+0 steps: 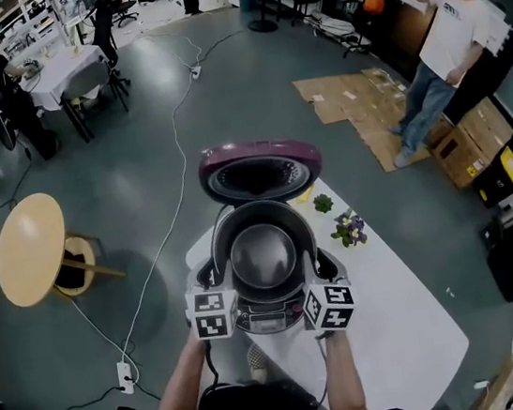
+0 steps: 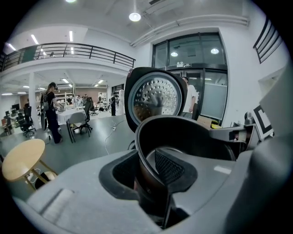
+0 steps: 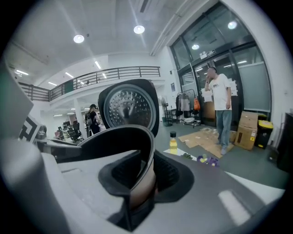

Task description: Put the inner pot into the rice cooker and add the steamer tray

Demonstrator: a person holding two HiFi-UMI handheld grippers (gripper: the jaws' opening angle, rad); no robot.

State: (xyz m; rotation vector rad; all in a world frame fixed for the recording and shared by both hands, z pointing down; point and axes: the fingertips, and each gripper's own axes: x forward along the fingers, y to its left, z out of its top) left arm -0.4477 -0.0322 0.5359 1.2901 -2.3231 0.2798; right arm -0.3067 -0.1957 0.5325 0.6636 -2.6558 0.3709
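White table [image 1: 415,319]; left gripper [image 2: 146,173], right gripper [image 3: 144,176] flank inner pot [image 1: 264,255], clamping rim.

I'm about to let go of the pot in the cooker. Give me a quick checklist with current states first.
1. Lid open and out of the way: ok.
2. Left gripper hold: ok, jaws clamp the inner pot by its rim.
3. Right gripper hold: ok, jaws clamp the opposite rim.
4. Inner pot centred over the rice cooker: ok in the head view.
5. Inner pot fully seated: cannot tell; no view shows its base.
6. Steamer tray located for the next step: cannot tell; it is in no view.
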